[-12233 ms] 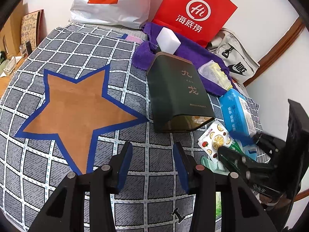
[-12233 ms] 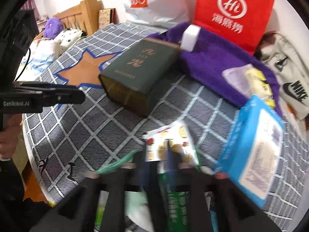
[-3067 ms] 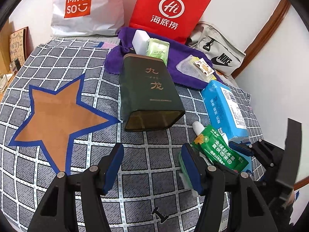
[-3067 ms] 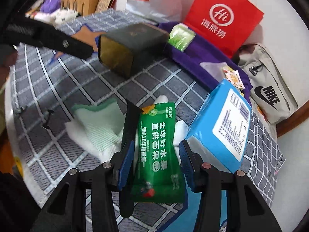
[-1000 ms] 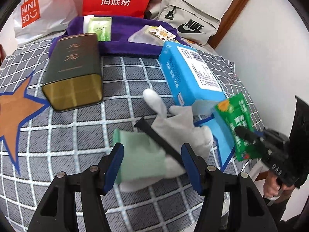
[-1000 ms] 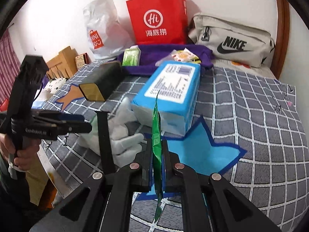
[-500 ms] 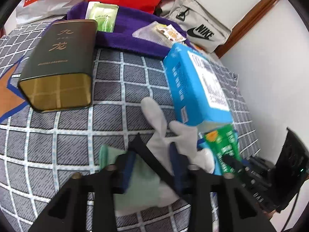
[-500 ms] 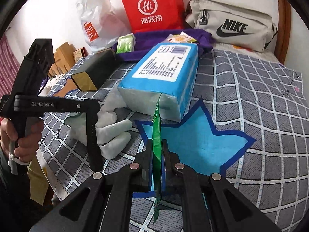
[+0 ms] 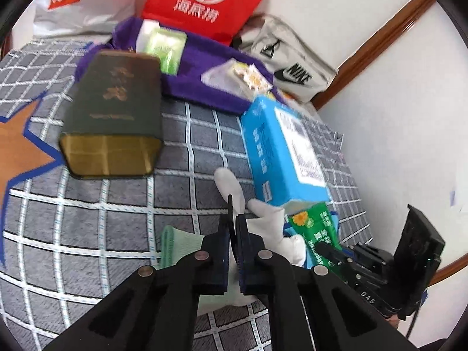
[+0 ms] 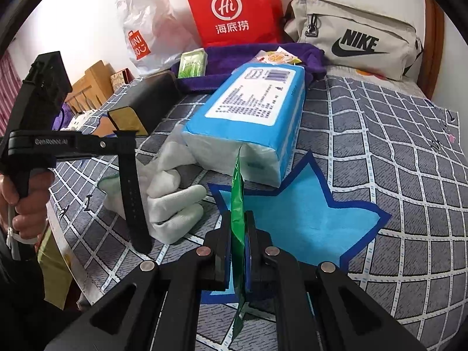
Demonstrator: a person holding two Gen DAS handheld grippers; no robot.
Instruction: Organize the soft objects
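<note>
My left gripper [image 9: 232, 228] is shut on a black strap [image 10: 133, 193], which hangs from its jaws over a white and green glove [image 10: 172, 199]; the glove [image 9: 263, 219] lies on the checked bedspread. My right gripper [image 10: 237, 228] is shut on a green packet [image 10: 237, 199], held edge-on above a blue star patch [image 10: 307, 216]. The green packet [image 9: 314, 228] also shows in the left wrist view. A blue tissue pack [image 9: 280, 149] lies just beyond the glove.
A dark green tin [image 9: 114, 117] lies left of the tissue pack. A purple towel [image 9: 210, 82] behind holds small packets. A red bag [image 10: 234, 8], a white Miniso bag [image 10: 146, 29] and a grey Nike bag [image 10: 356, 41] line the wall. An orange star patch [image 9: 17, 149] is left.
My left gripper has shut on the black strap and lifted it off the glove. My right gripper has moved lower and nearer to the blue star, still holding the green packet.
</note>
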